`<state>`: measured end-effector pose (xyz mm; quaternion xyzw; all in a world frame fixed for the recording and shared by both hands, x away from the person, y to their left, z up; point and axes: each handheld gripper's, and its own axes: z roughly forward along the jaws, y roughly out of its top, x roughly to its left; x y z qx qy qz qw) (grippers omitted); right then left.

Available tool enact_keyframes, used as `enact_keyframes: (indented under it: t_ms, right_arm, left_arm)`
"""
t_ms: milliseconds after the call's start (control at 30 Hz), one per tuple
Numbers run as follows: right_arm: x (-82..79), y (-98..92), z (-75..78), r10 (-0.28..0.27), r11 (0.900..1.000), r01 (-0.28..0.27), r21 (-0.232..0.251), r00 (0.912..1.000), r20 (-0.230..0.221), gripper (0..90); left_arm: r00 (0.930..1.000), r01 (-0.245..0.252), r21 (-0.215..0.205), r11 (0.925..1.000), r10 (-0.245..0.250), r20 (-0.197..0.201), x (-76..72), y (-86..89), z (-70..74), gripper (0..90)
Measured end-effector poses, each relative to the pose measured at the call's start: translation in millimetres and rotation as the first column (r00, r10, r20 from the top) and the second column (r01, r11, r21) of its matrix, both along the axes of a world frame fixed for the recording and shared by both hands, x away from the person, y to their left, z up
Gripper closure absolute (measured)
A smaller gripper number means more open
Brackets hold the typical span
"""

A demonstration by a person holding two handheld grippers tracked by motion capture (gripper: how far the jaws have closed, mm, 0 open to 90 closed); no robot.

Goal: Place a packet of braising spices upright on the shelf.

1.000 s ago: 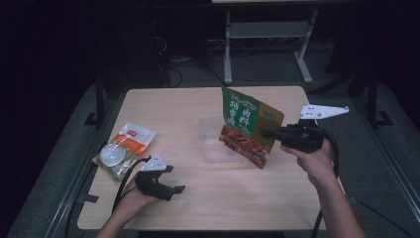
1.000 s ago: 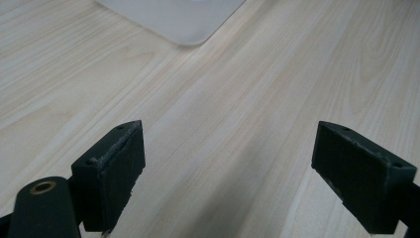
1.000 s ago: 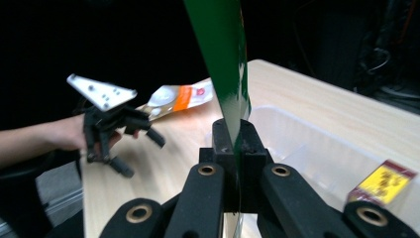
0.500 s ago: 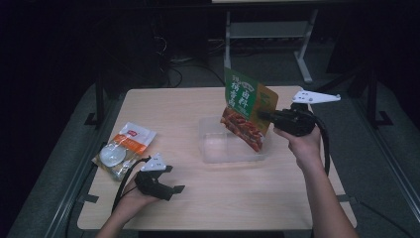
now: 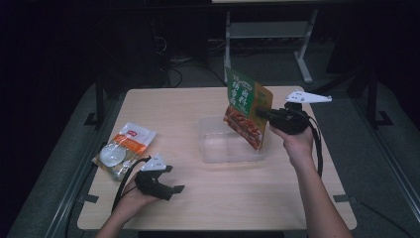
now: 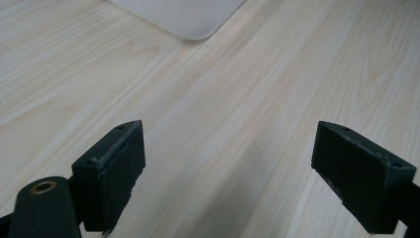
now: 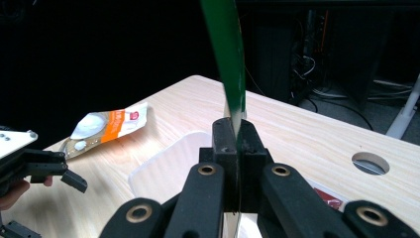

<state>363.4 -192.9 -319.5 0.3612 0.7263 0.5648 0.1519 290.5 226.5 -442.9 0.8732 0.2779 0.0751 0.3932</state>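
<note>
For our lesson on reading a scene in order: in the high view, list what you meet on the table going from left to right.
Orange and white packet → left tongs → clear plastic tray → green and red snack bag → right tongs, shut on the bag's edge.
</note>
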Motion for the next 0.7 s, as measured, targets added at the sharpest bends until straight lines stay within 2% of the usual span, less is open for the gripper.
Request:
enact_keyframes:
  t_ms: [67, 400, 700]
  right_arm:
    - [0.6, 0.2, -2.1, -0.009, 1.000, 0.009, -0.003, 1.0000, -0.001, 90.0]
    - [6.2, 0.5, -17.6, -0.022, 1.000, 0.022, 0.000, 0.9995, -0.023, 90.0]
    - [5.7, 1.5, -20.9, -0.025, 1.000, 0.025, 0.000, 0.9996, -0.016, 90.0]
  left_arm:
    - [1.0000, -0.004, -0.009, 1.0000, 0.004, -0.004, -0.5, -1.0, -0.6, 12.9]
    - [0.9999, 0.008, 0.008, 0.9999, -0.008, -0.010, 0.5, -0.9, -1.6, 12.9]
    - [0.9999, 0.014, 0.018, 0.9997, -0.014, -0.009, 0.3, -1.9, -2.1, 12.9]
